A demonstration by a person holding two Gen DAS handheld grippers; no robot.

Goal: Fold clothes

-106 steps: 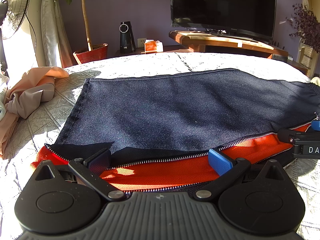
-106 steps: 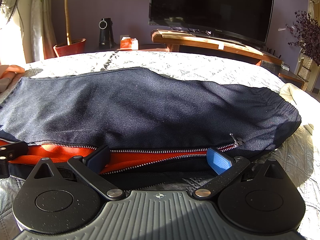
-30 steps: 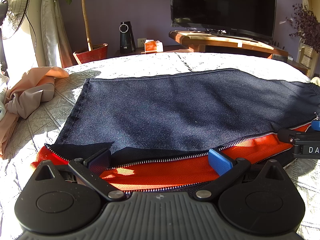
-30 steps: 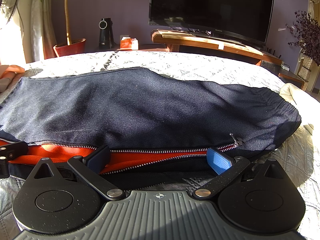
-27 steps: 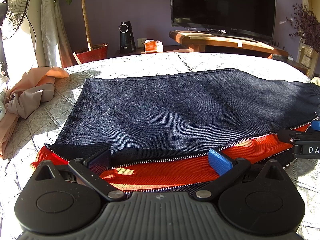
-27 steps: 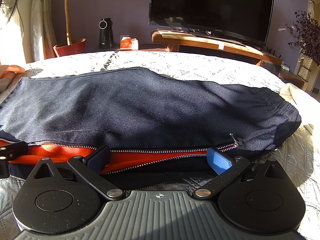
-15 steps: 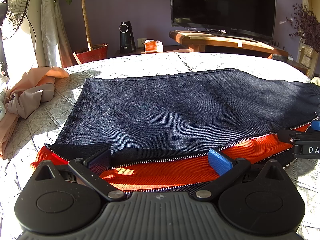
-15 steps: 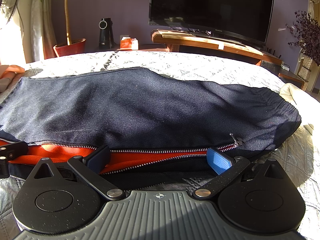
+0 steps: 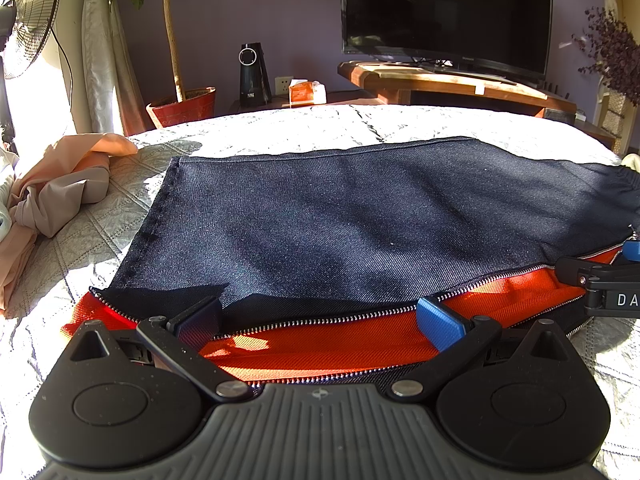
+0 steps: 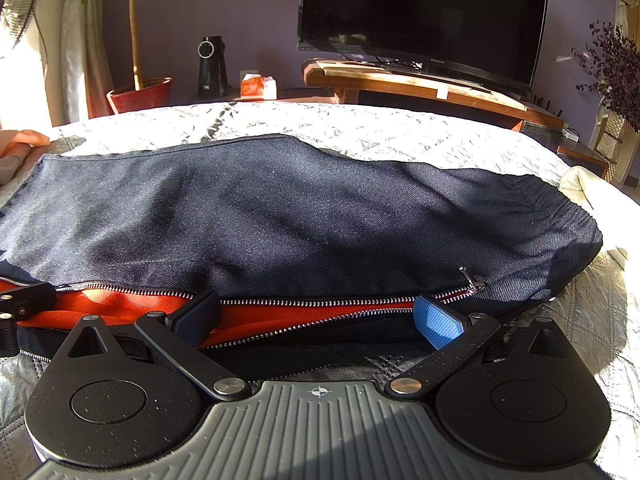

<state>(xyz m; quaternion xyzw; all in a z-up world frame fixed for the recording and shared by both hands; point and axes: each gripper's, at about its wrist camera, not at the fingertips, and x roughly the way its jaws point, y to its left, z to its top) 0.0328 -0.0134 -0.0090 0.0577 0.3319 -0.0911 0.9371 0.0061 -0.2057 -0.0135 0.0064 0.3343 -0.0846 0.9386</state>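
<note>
Your left gripper point(image 9: 320, 320) and right gripper point(image 10: 318, 318) both sit with jaws spread wide at the jacket's point(image 9: 340, 220) zipper point(image 10: 312, 303) edge, grasping nothing.

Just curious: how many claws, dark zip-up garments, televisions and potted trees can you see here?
claws: 2, the left claw and the right claw, both open
navy garment with orange lining and an open zip: 1
television: 1
potted tree: 1
Total: 5
</note>
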